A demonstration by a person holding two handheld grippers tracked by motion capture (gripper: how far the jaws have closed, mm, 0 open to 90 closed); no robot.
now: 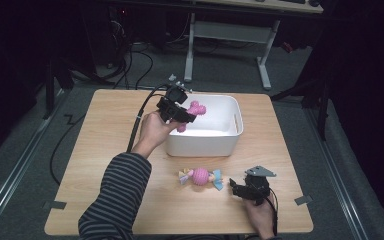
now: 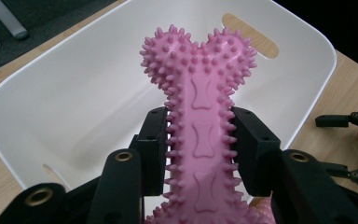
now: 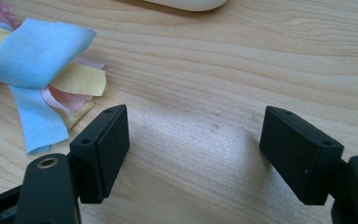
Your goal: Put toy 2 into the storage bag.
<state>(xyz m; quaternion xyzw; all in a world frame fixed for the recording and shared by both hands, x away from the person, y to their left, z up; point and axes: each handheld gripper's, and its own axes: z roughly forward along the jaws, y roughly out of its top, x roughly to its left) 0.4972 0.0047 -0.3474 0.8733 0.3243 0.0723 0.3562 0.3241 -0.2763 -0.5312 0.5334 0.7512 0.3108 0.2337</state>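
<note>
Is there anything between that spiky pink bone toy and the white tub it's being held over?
Nothing visible. The left gripper holds the pink bone over the open white tub, whose inside looks bare beneath it. The other toy lies outside, on the table.

Open jaws, cloth strips (image 3: 37, 70), table (image 3: 223, 60)

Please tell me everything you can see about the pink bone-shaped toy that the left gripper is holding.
The pink bone toy looks like soft rubber. Short spikes cover its edges and its two rounded lobes, and small bone shapes are pressed into its flat middle strip. The left gripper clamps the shaft between its black jaws, one on each spiky side. The lobed end points away from the gripper. The toy hangs over the open white bin, above its left part in the high view, touching neither its walls nor its floor as far as I can tell.
</note>
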